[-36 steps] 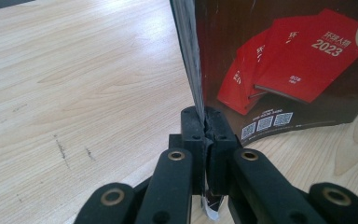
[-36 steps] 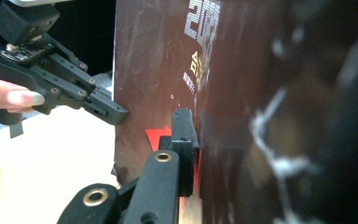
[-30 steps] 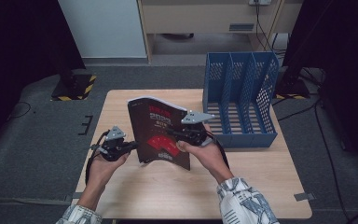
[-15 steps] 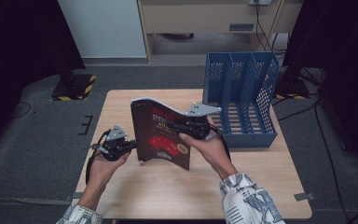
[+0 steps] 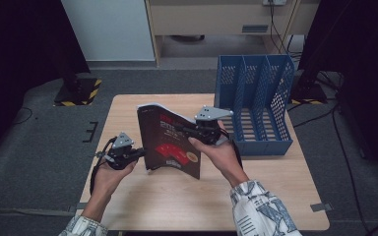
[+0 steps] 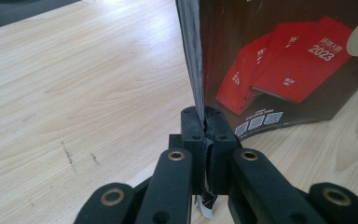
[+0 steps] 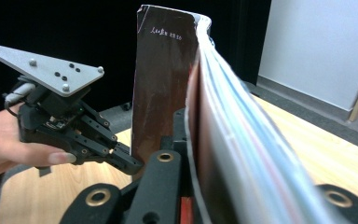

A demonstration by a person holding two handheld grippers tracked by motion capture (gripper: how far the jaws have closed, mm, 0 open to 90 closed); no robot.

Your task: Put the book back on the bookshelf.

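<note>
Book (image 5: 170, 142) upright, left gripper (image 6: 207, 122) pinching spine

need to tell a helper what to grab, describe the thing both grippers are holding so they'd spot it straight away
On the wooden table, left of the blue file rack, a thick book stands upright, clamped by the left gripper and right gripper. Its dark brown cover pictures red 2023 diaries.

"2023" in white on a red diary pictured on the dark book cover (image 6: 284, 60), other print too small to read
</note>
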